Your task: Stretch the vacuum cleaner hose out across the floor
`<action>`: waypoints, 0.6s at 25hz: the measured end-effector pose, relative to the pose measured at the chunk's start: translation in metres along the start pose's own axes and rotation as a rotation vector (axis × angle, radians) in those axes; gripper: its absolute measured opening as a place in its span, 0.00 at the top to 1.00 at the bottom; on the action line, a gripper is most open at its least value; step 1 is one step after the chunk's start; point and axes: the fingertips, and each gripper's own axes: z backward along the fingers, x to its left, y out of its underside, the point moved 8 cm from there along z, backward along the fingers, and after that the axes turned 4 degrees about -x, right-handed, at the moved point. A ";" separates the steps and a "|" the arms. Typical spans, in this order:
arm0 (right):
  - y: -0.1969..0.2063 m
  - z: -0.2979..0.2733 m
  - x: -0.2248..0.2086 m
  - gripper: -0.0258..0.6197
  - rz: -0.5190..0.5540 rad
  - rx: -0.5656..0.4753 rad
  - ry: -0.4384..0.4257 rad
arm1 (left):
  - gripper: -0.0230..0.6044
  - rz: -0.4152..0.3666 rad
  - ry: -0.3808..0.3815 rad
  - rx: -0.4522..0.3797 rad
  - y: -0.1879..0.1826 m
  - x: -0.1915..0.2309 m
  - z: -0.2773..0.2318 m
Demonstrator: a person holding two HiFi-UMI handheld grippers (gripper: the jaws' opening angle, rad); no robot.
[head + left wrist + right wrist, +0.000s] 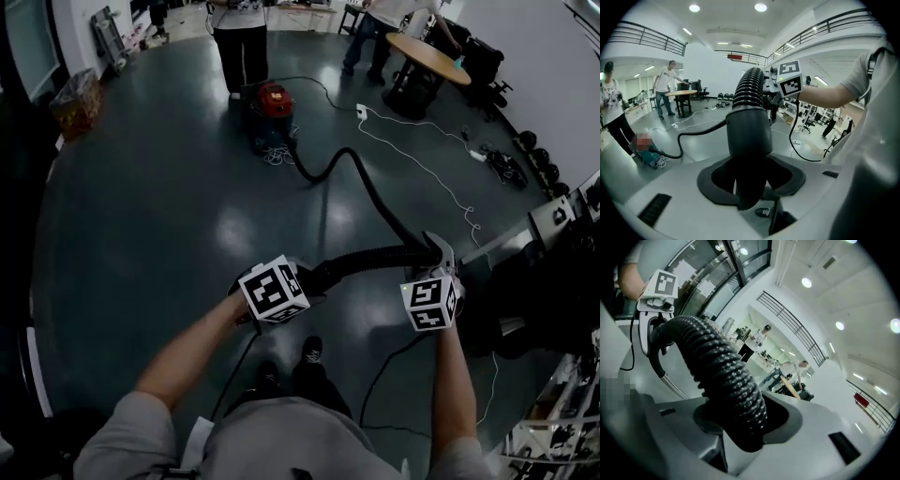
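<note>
A red vacuum cleaner [272, 101] stands far across the dark floor. Its black ribbed hose [370, 192] snakes from it over the floor and rises to my grippers, held in the air in front of me. My right gripper [439, 255] is shut on the ribbed hose [717, 366], which fills its jaws [740, 423]. From there the hose bends left to my left gripper [311, 278]. In the left gripper view that gripper [750, 183] is shut on the smooth black cuff [749, 136] at the hose's end, with the right gripper [790, 79] beyond it.
A person [241, 37] stands just behind the vacuum cleaner. A round wooden table [427, 56] with another person beside it is at the back right. A white cable [422, 155] trails over the floor on the right, near equipment racks [553, 216]. A cardboard box [77, 101] sits far left.
</note>
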 end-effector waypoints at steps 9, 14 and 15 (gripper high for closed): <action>0.126 0.070 0.016 0.68 -0.213 0.206 -0.014 | 0.69 -0.075 0.139 0.105 -0.010 -0.051 -0.084; 0.201 0.113 0.025 0.69 -0.280 0.270 -0.059 | 0.69 -0.125 0.156 0.164 -0.015 -0.097 -0.138; 0.217 0.123 0.026 0.70 -0.296 0.277 -0.073 | 0.69 -0.132 0.157 0.172 -0.018 -0.109 -0.148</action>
